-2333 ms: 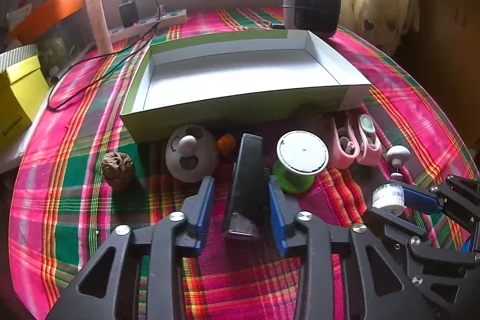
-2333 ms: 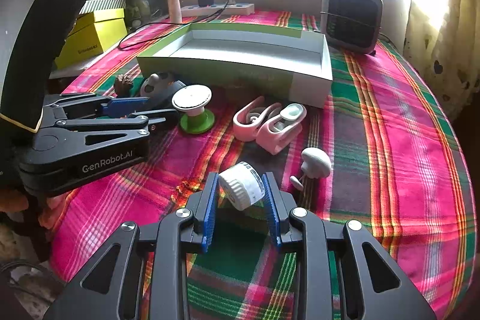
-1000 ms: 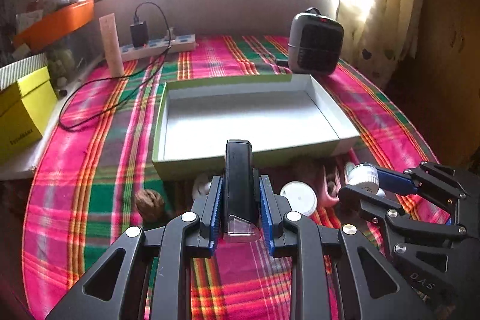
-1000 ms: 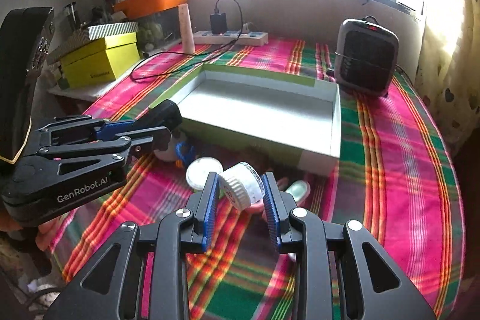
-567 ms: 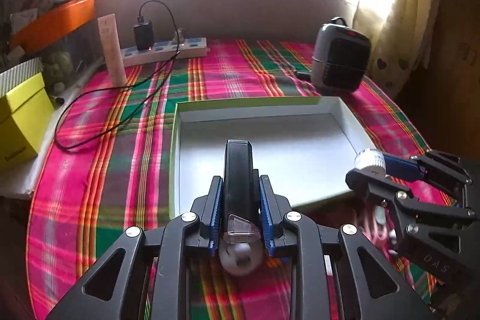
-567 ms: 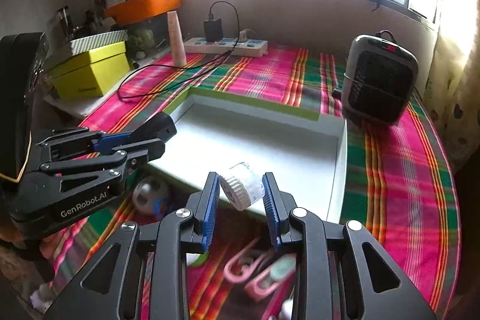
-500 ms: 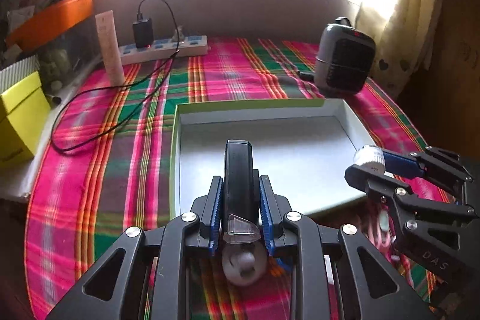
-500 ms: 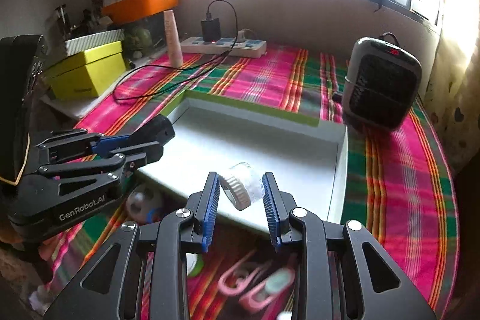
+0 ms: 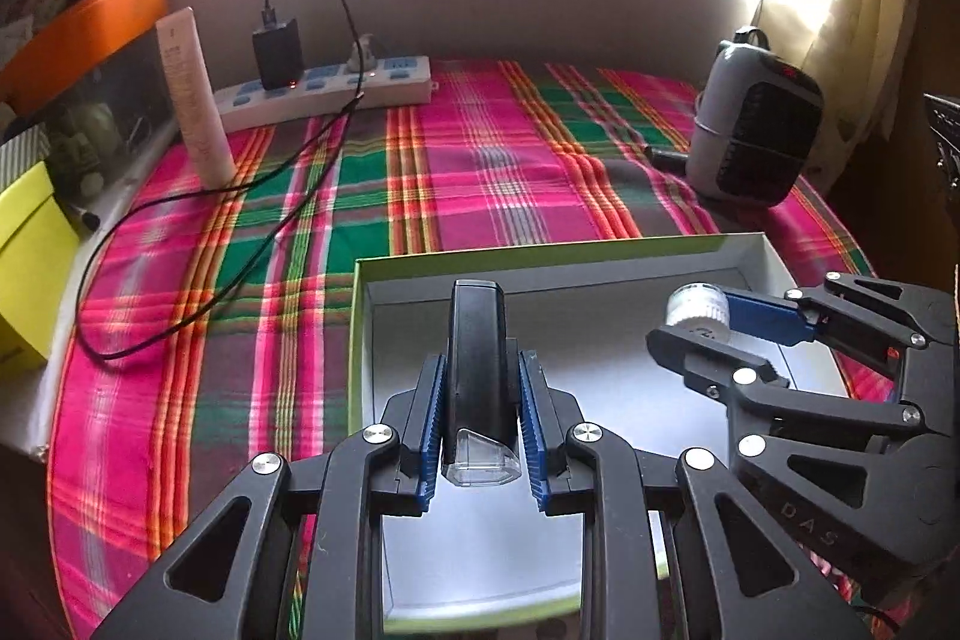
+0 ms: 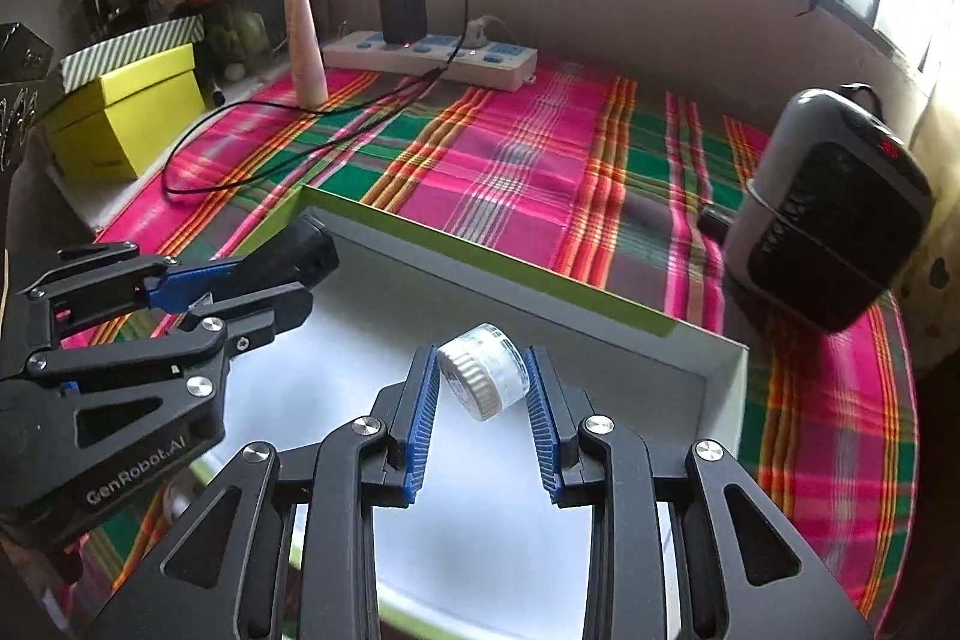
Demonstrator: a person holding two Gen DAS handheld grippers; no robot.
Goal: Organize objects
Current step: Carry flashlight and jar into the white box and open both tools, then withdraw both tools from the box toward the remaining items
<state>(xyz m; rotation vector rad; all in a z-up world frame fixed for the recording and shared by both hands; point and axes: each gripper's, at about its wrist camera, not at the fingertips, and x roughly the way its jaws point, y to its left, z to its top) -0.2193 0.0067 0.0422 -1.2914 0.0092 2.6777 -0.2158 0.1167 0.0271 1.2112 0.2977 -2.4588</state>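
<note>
My left gripper (image 9: 480,388) is shut on a black oblong device (image 9: 478,358) with a clear tip, held over the left part of the white tray with green sides (image 9: 360,334). It also shows in the right wrist view (image 10: 240,280), with the black device (image 10: 294,250). My right gripper (image 10: 483,382) is shut on a small white round jar (image 10: 486,379) with a ribbed lid, held over the tray's floor (image 10: 372,340). The right gripper also shows in the left wrist view (image 9: 708,322) with the jar (image 9: 696,310).
A grey and black heater (image 10: 834,208) stands right of the tray. A power strip (image 9: 324,91) with a charger and black cable (image 9: 228,214), a pink tube (image 9: 192,94) and a yellow box (image 10: 126,124) are at the back left on the plaid cloth.
Both grippers have moved forward and down over the tray, each holding its object. The loose items in front of the tray have dropped out of view.
</note>
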